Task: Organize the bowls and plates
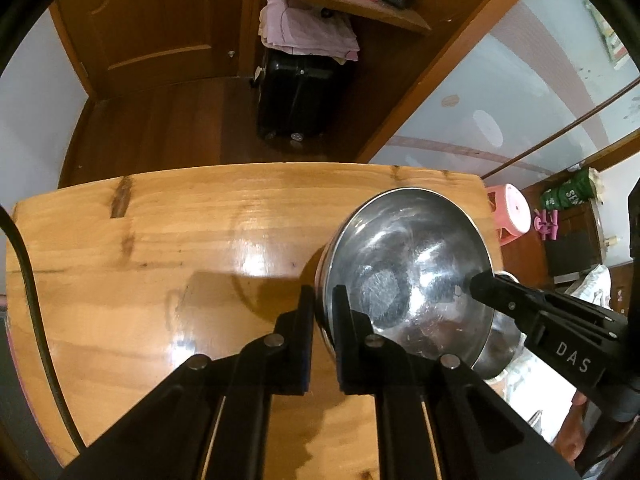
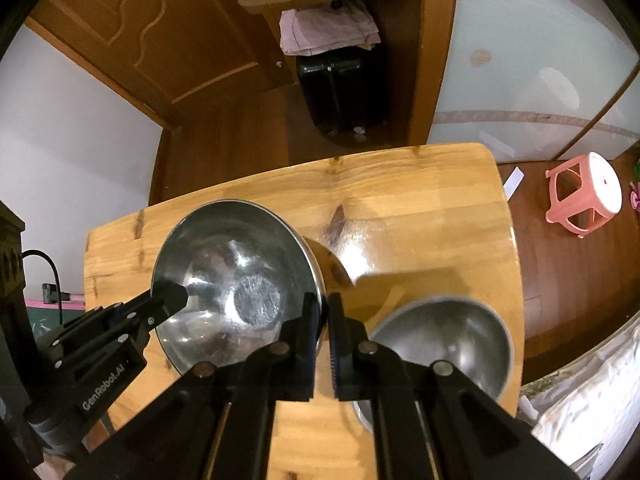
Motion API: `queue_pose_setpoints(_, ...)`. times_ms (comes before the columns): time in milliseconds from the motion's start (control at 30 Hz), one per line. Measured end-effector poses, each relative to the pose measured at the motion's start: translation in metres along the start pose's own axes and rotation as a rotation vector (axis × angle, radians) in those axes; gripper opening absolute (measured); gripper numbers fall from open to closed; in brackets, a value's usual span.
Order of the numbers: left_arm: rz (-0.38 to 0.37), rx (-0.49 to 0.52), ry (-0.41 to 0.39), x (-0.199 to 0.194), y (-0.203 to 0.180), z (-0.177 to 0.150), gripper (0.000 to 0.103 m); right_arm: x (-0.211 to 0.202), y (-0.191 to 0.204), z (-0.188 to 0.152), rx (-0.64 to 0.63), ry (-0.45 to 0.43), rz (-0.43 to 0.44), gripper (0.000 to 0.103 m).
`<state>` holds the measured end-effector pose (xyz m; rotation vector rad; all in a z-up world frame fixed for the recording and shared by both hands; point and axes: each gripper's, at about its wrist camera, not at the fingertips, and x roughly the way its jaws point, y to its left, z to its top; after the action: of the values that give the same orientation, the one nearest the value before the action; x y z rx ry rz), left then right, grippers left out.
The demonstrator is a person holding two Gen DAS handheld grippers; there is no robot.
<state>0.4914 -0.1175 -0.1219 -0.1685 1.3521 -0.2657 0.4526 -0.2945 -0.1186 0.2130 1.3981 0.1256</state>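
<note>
A large steel bowl (image 1: 404, 264) is held above the wooden table (image 1: 168, 240), tilted. My left gripper (image 1: 323, 312) is shut on its left rim. My right gripper (image 2: 325, 320) is shut on its right rim; the bowl also shows in the right wrist view (image 2: 236, 280). The right gripper's finger shows in the left wrist view (image 1: 486, 282) at the bowl's far rim, and the left gripper's finger shows in the right wrist view (image 2: 172, 298). A second steel bowl (image 2: 444, 344) sits on the table near its right front corner, partly under my right gripper.
The table (image 2: 420, 208) ends close on the right and far sides. A black suitcase (image 2: 340, 88) stands beyond it under a shelf. A pink stool (image 2: 584, 192) stands on the floor at the right. A black cable (image 1: 36, 320) runs along the table's left.
</note>
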Motion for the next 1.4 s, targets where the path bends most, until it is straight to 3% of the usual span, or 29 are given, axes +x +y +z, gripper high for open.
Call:
queue_pose_setpoints(333, -0.004, 0.051, -0.046, -0.099, -0.029, -0.056, 0.007, -0.089, 0.018, -0.062, -0.024, -0.066, 0.014, 0.005)
queue_pose_setpoints(800, -0.032, 0.141, -0.060, -0.207, -0.077, -0.206, 0.008, -0.195, 0.008, -0.212, -0.049, -0.135, 0.039, 0.006)
queue_pose_setpoints(1133, -0.101, 0.146, -0.029, -0.211, -0.087, -0.295, 0.008, -0.212, -0.010, -0.303, -0.035, -0.147, 0.030, 0.006)
queue_pose_setpoints(1400, -0.104, 0.154, -0.035, -0.186, -0.083, -0.340, 0.009, -0.193, -0.025, -0.341, -0.015, -0.148, 0.045, 0.006)
